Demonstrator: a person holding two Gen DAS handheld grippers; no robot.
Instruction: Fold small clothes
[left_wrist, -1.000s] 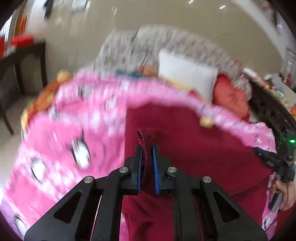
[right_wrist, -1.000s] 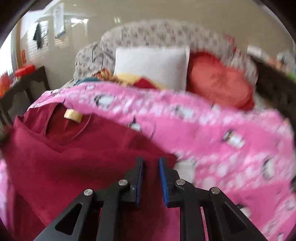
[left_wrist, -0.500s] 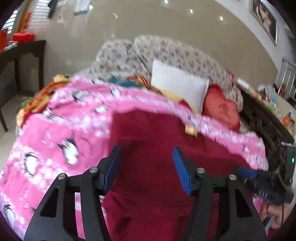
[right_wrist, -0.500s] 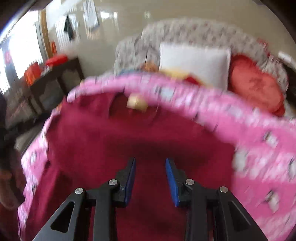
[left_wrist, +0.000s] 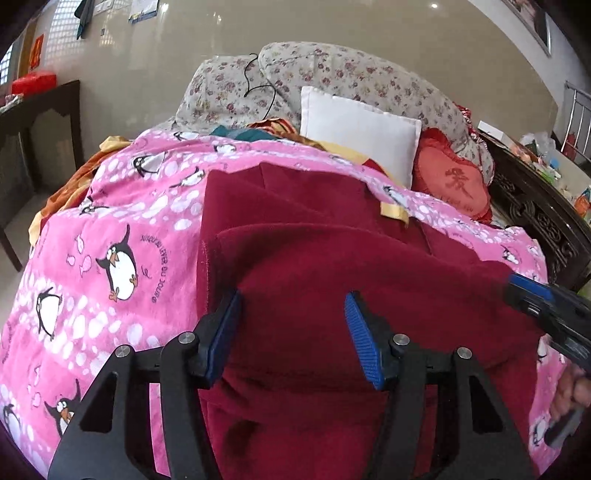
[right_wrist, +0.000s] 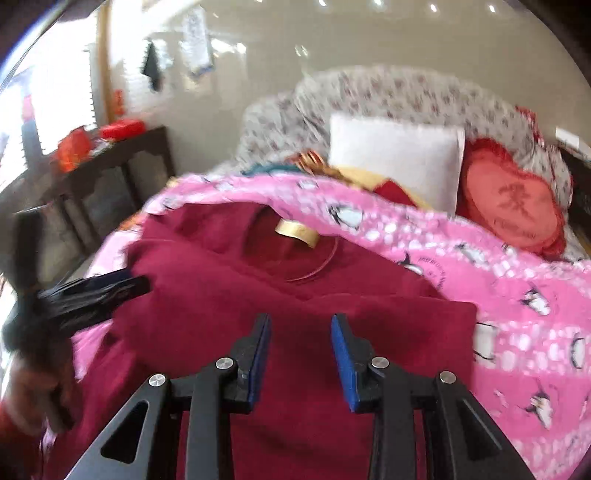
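Observation:
A dark red shirt (left_wrist: 332, 266) lies on the pink penguin blanket (left_wrist: 122, 236), its lower part folded up over the body, its yellow neck label (left_wrist: 393, 212) at the far end. My left gripper (left_wrist: 291, 332) is open and empty above the folded cloth. In the right wrist view the shirt (right_wrist: 295, 306) shows its collar and label (right_wrist: 297, 230). My right gripper (right_wrist: 300, 356) is open and empty over the fold. The right gripper also shows at the right edge of the left wrist view (left_wrist: 546, 306), and the left gripper at the left of the right wrist view (right_wrist: 92, 295).
A white pillow (left_wrist: 358, 129), a red heart cushion (left_wrist: 454, 181) and a floral cover (left_wrist: 332, 74) lie at the bed's head. A dark wooden table (left_wrist: 37, 110) stands to the left, a carved dark bed frame (left_wrist: 543, 221) to the right.
Both grippers were shut on the shirt's edge a second ago; they carried it up over the body, opened and let go. The folded layer now lies flat.

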